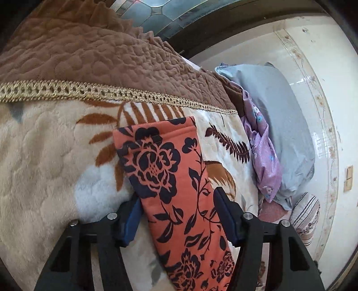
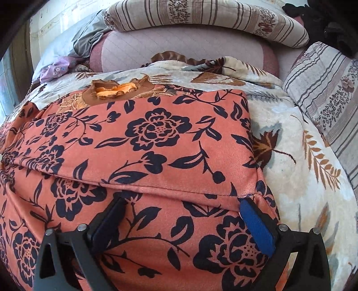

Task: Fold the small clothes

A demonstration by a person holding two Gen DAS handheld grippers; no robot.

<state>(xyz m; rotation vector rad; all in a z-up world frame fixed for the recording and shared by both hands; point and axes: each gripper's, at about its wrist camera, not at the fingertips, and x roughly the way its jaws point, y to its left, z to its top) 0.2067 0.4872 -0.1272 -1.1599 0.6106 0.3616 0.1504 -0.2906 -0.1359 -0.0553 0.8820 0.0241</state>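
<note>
I see the folded garment [image 2: 143, 143] lying on the blanket [image 2: 290, 179] over the bed, my right gripper [image 2: 181, 221] above its near edge, pillows [image 2: 223, 20] behind, another pillow [image 2: 324, 94] to the right, loose clothes [image 2: 58, 67] back left.

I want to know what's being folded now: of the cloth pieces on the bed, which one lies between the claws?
The orange cloth with dark flowers, under both the right claw and left claw. The purple floral piece and grey piece lie off by the bed's edge.
</note>
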